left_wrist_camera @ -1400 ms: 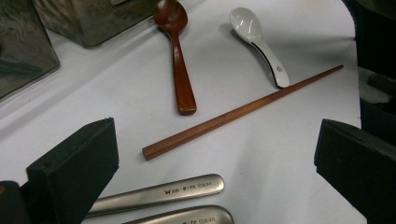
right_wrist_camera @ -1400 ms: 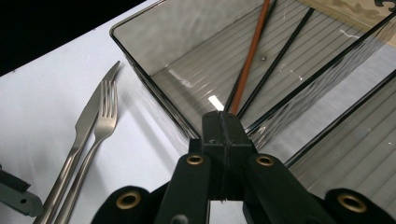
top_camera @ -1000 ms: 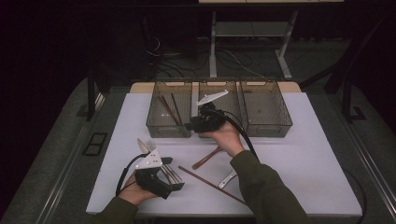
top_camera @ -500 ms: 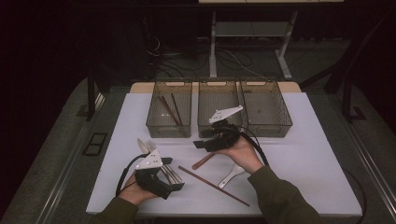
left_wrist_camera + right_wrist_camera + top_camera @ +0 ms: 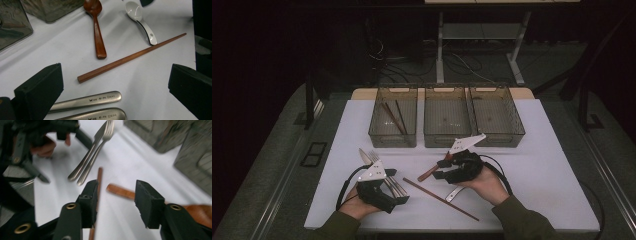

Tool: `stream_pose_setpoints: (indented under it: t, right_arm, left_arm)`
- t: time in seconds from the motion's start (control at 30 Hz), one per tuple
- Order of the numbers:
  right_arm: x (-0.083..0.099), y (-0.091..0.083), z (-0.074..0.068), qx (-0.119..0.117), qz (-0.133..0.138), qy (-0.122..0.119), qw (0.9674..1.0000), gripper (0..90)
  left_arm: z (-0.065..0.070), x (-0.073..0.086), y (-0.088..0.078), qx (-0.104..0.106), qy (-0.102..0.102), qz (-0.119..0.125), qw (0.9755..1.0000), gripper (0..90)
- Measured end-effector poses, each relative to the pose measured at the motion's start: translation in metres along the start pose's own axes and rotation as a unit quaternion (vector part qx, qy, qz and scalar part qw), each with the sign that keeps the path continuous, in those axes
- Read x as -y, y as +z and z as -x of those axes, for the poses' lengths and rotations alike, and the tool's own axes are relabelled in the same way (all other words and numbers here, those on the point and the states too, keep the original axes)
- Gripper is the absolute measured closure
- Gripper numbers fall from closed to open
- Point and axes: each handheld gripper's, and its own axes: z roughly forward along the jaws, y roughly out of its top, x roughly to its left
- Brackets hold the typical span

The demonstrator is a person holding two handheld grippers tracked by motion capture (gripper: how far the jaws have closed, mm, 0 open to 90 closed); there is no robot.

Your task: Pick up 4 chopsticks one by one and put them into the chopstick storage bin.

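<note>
White table (image 5: 532,165): right tool (image 5: 115,202) parted over wooden spoon (image 5: 120,191); butterfly-marked steel handles (image 5: 87,101).

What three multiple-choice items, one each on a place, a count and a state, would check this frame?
1. Where does the wooden spoon lie?
A. on the table
B. in the middle bin
C. in the left gripper's jaws

2. How many bins stand at the table's far side?
A. two
B. three
C. four

3. How are the right gripper's jaws?
A. shut on a fork
B. shut on the chopstick
C. apart, pressing on nothing

Answers:
1. A: the spoon lies flat on the white top beside the chopstick.
2. B: the left bin, middle bin and right bin form one row.
3. C: a gap shows between the jaws above the spoon's handle.
</note>
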Motion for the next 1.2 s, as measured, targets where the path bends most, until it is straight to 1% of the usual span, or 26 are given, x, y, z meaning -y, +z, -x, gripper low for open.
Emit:
stream_pose_setpoints:
  t: [0.13,0.2,0.3,0.37,0.4,0.47,0.53,0.63,0.83,1.07,1.2]
  right_arm:
    - [0.015,-0.001,-0.006,0.003,-0.014,-0.001,0.9999,59.0]
    - [0.021,-0.002,-0.009,0.000,-0.022,-0.002,0.9998,60.5]
    - [0.030,-0.005,-0.014,0.003,-0.026,-0.006,0.9996,63.3]
    - [0.036,-0.005,-0.018,0.008,-0.029,-0.013,0.9995,65.3]
    - [0.038,-0.004,-0.020,0.006,-0.032,-0.013,0.9994,65.8]
    - [0.041,-0.003,-0.023,0.006,-0.036,-0.017,0.9992,68.4]
    - [0.043,0.000,-0.025,0.003,-0.044,-0.023,0.9988,71.0]
    - [0.043,0.005,-0.026,0.003,-0.053,-0.024,0.9983,74.1]
    - [0.045,0.013,-0.029,0.001,-0.071,-0.026,0.9971,77.3]
    - [0.048,0.019,-0.030,0.001,-0.083,-0.029,0.9961,78.0]
    - [0.050,0.023,-0.032,0.004,-0.094,-0.040,0.9948,78.7]
  left_arm:
    - [0.000,0.000,0.000,0.001,-0.003,0.000,1.0000,0.0]
    - [0.000,0.000,0.000,0.001,-0.001,-0.001,1.0000,0.0]
    - [0.000,0.000,0.000,0.000,-0.001,-0.002,1.0000,0.0]
    - [0.000,0.000,0.000,0.000,0.000,-0.003,1.0000,0.0]
    - [-0.001,0.000,0.000,0.001,0.004,-0.006,1.0000,0.0]
    - [0.000,0.000,0.000,0.001,0.005,-0.007,1.0000,0.0]
    - [0.000,0.000,0.000,0.000,0.006,-0.009,0.9999,0.0]
    - [0.001,0.000,0.000,0.000,0.008,-0.009,0.9999,0.0]
    - [0.000,0.000,0.000,0.000,0.009,-0.010,0.9999,0.0]
    - [0.000,0.000,0.000,0.000,0.009,-0.010,0.9999,0.0]
    - [0.001,0.000,0.000,0.000,0.009,-0.010,0.9999,0.0]
